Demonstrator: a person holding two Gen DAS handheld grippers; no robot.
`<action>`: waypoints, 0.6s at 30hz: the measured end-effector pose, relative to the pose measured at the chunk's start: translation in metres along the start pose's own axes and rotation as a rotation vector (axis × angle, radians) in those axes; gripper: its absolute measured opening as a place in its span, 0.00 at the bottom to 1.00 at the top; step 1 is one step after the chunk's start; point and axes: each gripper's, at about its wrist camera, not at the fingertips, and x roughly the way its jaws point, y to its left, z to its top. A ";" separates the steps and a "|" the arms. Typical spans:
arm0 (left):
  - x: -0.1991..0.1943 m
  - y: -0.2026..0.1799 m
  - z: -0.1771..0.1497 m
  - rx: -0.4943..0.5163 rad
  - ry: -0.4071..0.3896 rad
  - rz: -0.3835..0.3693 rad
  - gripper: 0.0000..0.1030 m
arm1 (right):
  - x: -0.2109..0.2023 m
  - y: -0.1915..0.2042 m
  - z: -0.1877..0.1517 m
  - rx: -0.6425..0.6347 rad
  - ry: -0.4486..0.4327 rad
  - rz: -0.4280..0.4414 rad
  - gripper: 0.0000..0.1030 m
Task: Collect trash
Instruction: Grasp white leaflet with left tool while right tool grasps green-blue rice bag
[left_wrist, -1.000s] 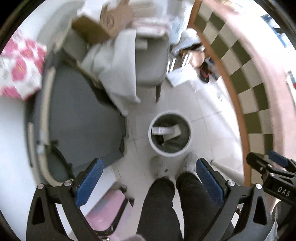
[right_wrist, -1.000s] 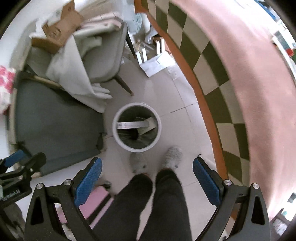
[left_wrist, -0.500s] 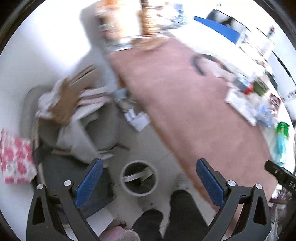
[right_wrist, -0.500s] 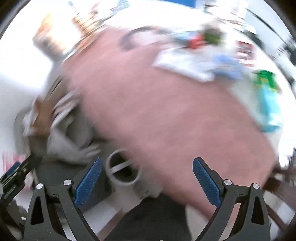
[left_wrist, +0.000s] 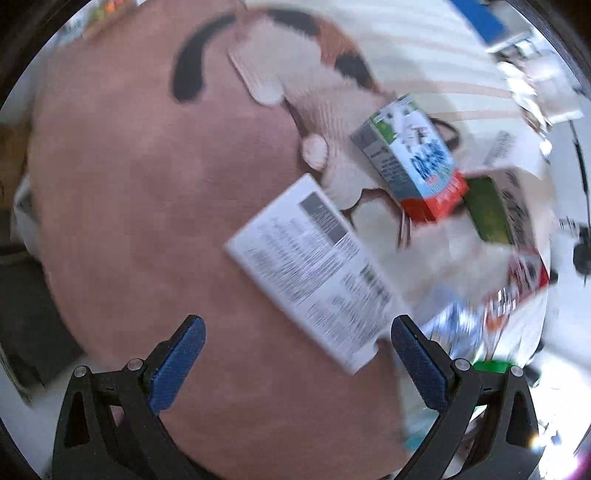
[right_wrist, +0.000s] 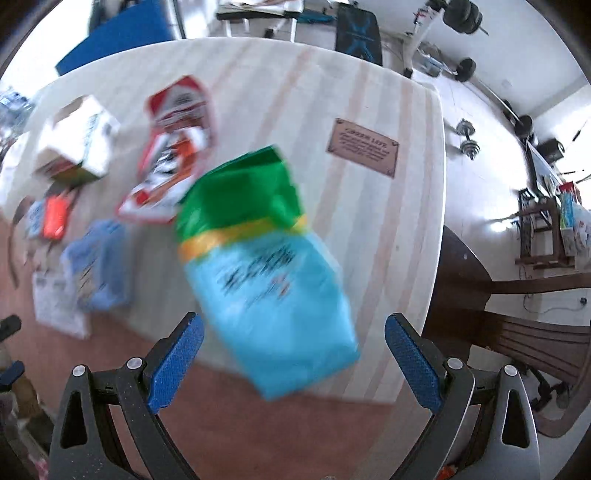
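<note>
Trash lies spread on a table covered by a pink and striped cloth (left_wrist: 140, 206). In the left wrist view, my left gripper (left_wrist: 295, 360) is open above the cloth, just short of a flat white printed box (left_wrist: 314, 269). Beyond it lie a blue-and-red carton (left_wrist: 417, 166) and a green-sided white box (left_wrist: 498, 206). In the right wrist view, my right gripper (right_wrist: 293, 360) is open, with a light-blue and green bag (right_wrist: 266, 273) lying in front of its fingers. A red-and-white wrapper (right_wrist: 173, 147), a white box (right_wrist: 77, 140) and a blue packet (right_wrist: 99, 266) lie to the left.
A brown plaque (right_wrist: 362, 151) sits on the striped cloth at the right. A dark wooden chair (right_wrist: 509, 325) stands past the table's right edge, with dumbbells (right_wrist: 467, 142) on the floor behind. The view is motion-blurred.
Both grippers have swung up from the floor and its white bin to the tabletop. The bin and the person's legs are out of view; both grippers stay open.
</note>
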 end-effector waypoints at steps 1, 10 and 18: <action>0.008 -0.003 0.006 -0.033 0.019 0.005 1.00 | 0.008 0.004 0.006 0.003 0.011 0.003 0.97; 0.033 -0.013 0.019 -0.083 -0.019 0.152 0.91 | 0.037 0.012 0.033 -0.018 0.032 0.052 0.97; 0.042 -0.025 -0.055 0.510 -0.071 0.348 0.88 | 0.030 0.008 0.021 -0.102 0.031 0.099 0.97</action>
